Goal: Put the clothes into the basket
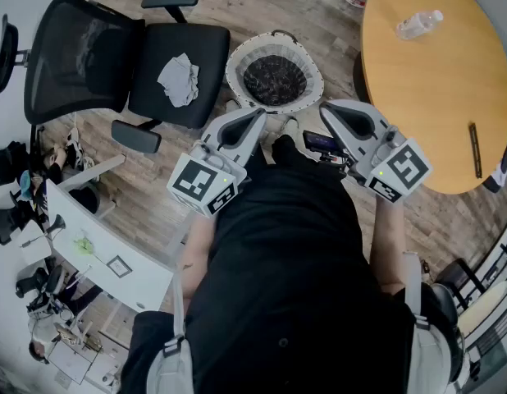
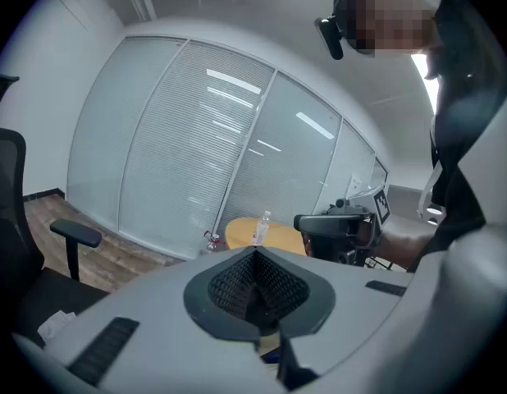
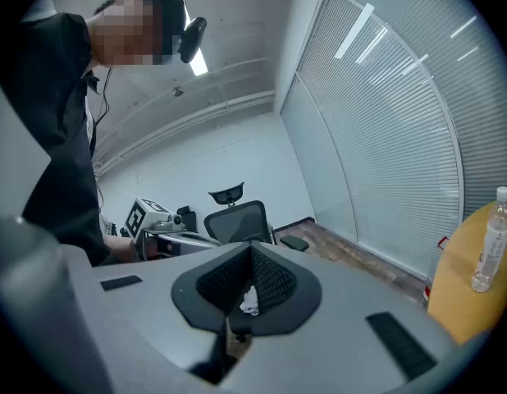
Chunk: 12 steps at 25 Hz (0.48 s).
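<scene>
A crumpled grey garment (image 1: 180, 80) lies on the seat of the black office chair (image 1: 167, 60); it also shows as a pale scrap (image 2: 57, 327) low at the left of the left gripper view. The white basket (image 1: 274, 74) stands on the floor beside the chair with dark clothes inside. My left gripper (image 1: 258, 113) hovers shut and empty at the basket's near rim, its jaws (image 2: 255, 257) meeting in a line. My right gripper (image 1: 326, 107) hangs near the basket's right rim, its jaws (image 3: 252, 253) also together. A small pale patch shows through the slit below them.
A round wooden table (image 1: 450, 105) with a plastic bottle (image 1: 417, 25) stands to the right of the basket. A white desk (image 1: 106, 249) with clutter is at the lower left. The person's body fills the lower middle of the head view. Glass walls with blinds surround the room.
</scene>
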Available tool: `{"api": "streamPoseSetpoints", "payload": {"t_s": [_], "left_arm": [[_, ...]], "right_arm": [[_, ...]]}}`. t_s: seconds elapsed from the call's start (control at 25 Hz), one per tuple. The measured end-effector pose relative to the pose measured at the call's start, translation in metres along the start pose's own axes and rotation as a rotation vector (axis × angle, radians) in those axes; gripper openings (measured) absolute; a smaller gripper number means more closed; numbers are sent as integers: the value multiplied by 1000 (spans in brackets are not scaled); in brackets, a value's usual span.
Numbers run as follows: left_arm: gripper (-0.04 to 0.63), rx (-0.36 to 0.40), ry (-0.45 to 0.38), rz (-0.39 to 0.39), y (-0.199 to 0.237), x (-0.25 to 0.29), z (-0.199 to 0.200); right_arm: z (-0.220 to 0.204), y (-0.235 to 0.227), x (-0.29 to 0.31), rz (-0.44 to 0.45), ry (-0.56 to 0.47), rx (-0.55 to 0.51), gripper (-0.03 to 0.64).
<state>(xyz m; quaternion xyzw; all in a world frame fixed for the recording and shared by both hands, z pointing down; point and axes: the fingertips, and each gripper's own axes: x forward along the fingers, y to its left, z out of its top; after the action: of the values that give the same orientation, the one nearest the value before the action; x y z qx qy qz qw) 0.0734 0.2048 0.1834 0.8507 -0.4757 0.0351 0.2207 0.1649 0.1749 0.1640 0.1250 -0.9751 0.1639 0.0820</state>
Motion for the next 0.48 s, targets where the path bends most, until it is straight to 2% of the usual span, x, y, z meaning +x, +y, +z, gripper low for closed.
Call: {"api": "streamPoseSetpoints", "payload": {"t_s": [0.24, 0.48], "left_arm": [[9, -6, 8, -1, 0, -1, -5], [9, -3, 13, -2, -2, 0, -9]], "right_arm": [[0, -4, 1, -33, -19, 13, 15], [-5, -3, -1, -29, -9, 16, 17]]}}
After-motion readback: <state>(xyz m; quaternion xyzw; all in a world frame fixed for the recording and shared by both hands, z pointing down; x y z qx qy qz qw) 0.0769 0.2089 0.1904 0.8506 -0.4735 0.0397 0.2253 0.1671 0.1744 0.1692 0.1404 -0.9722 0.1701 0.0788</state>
